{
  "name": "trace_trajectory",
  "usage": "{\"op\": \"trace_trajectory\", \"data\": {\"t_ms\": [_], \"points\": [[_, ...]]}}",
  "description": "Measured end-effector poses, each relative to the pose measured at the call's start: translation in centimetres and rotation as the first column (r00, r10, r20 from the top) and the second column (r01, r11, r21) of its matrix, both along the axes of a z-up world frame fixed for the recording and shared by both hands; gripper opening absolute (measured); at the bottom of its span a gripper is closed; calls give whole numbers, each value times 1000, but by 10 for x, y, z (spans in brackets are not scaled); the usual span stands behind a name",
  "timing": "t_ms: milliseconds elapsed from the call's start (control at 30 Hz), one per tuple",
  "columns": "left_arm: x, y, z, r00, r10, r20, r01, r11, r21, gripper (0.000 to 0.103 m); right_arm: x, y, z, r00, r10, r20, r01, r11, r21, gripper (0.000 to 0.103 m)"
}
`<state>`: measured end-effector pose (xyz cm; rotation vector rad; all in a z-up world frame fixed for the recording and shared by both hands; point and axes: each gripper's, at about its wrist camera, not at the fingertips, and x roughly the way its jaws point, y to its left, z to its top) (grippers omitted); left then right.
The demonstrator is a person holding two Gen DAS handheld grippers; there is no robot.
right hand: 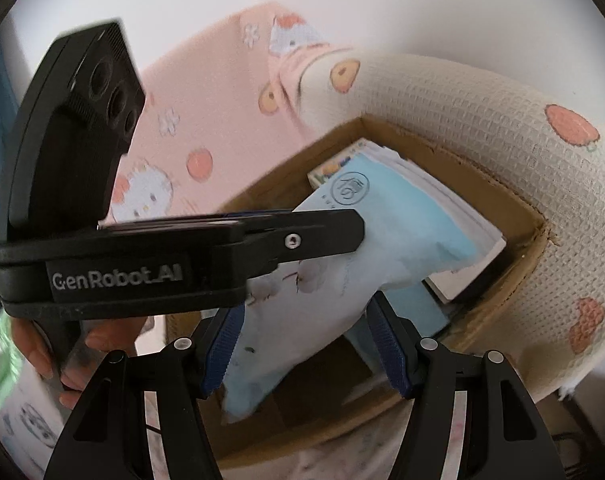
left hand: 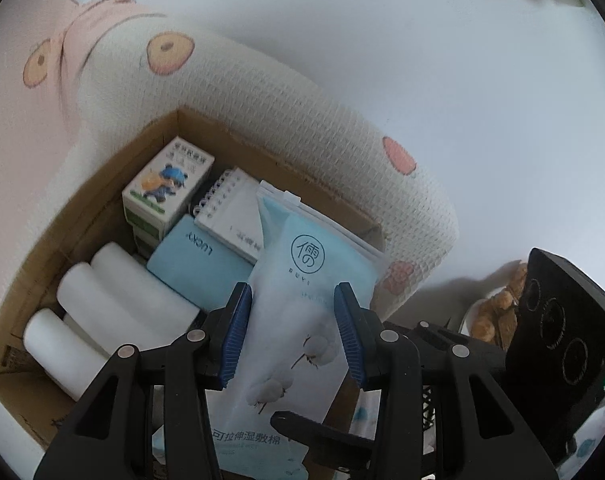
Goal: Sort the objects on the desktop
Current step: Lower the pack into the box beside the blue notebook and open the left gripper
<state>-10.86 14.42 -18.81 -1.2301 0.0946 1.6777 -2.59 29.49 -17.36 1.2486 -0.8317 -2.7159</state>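
The left gripper (left hand: 292, 334) has its blue pads (left hand: 235, 336) pressed against both sides of a pale blue cotton pad pouch (left hand: 302, 280), so it's clamped on that, with the pouch hanging over the open cardboard box (left hand: 82, 216). The right gripper (right hand: 308, 346) sits with its jaws spread wide just below the pouch's lower end, pads not touching anything as far as I can see. Inside the box there's a spiral notepad (left hand: 232, 210), a cartoon-printed carton (left hand: 168, 182) toward the far corner, a light blue "LUCKY" item (left hand: 196, 258) and a few white rolls (left hand: 102, 304) lying side by side. A waffle-weave blanket with peach prints (left hand: 302, 120) bunches up right against the box's far wall, pink Hello Kitty fabric (right hand: 206, 120) behind it.
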Motion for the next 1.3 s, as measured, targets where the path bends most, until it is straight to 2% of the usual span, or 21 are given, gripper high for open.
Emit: {"op": "trace_trajectory", "data": {"t_ms": [200,367,433,500,667,800,1000,1033,1067,1100,1133,1300], "points": [[-8,-13,-13,998,31,50,-30,999,-21,46,-6,-12,-6,998,55,24,-55,998,1,62],[-4,-14,-30,999,-2,42,7,993,-117,46,-11,-18,-1,993,119,17,-120,992,44,62],[1,-13,-38,999,-19,47,25,990,-137,46,-16,-16,-4,988,150,35,-150,989,-8,62],[5,-12,-44,998,-24,54,32,989,-145,46,-17,-18,-7,981,181,62,-180,983,-22,62],[9,-6,-53,998,-26,54,36,979,-201,46,-17,-26,-9,964,238,119,-247,967,66,62],[9,-7,-48,998,-27,57,38,978,-203,46,-10,-19,-8,951,282,124,-289,956,42,62],[1,-7,-50,995,27,92,-6,976,-218,46,-15,-3,-13,936,327,131,-325,945,-37,62],[2,-8,-53,995,37,89,-16,974,-227,40,-17,-2,-15,932,338,135,-334,941,-47,61],[1,-6,-57,995,58,81,-35,966,-256,30,-20,0,-20,922,353,156,-346,936,-71,56],[-1,-5,-60,995,66,79,-42,959,-279,26,-23,0,-22,914,368,169,-356,929,-100,51],[-2,-3,-64,994,75,77,-48,950,-308,23,-26,1,-27,901,387,195,-366,921,-136,42],[-4,2,-80,994,80,78,-46,929,-368,17,-34,7,-33,871,419,255,-391,907,-156,39]]}}
